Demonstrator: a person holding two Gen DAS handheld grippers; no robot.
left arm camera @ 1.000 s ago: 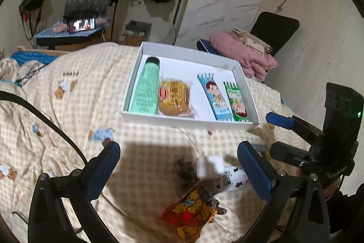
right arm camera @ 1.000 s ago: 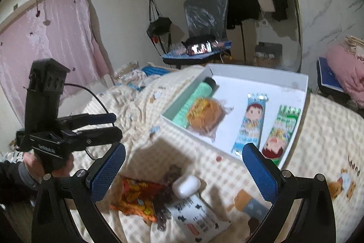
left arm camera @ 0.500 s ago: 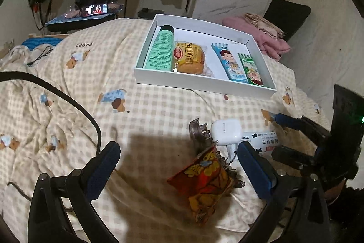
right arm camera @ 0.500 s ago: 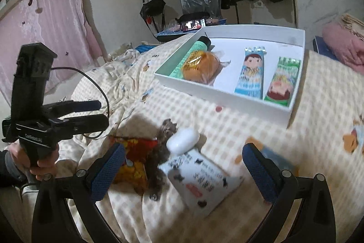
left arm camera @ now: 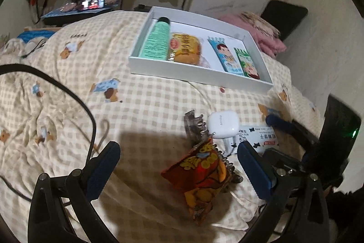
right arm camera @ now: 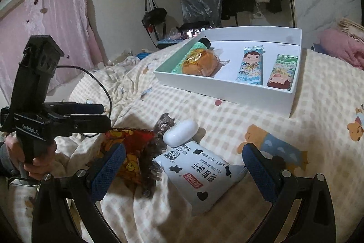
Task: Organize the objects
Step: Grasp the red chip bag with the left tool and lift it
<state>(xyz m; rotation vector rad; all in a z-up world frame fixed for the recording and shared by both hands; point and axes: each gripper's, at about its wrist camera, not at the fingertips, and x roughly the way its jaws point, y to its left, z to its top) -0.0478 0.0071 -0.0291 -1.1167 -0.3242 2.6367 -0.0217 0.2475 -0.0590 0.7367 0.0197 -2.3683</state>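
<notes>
Red snack bag lies between my left hand-held gripper's wide-spread fingers; my right hand-held gripper, also wide, hovers over the white cow-print packet. Beyond both, the white box sits on the bed.

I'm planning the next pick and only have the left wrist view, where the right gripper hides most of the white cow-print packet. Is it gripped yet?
Observer: No. The right gripper is open, with one finger on each side of the cow-print packet, which lies flat.
Operator: Anything on it?
Observer: The white earbud case rests at its far edge. The printed face is bare.
Operator: Its left side?
Observer: The dark hair clip lies against it, between the packet and the red snack bag.
</notes>
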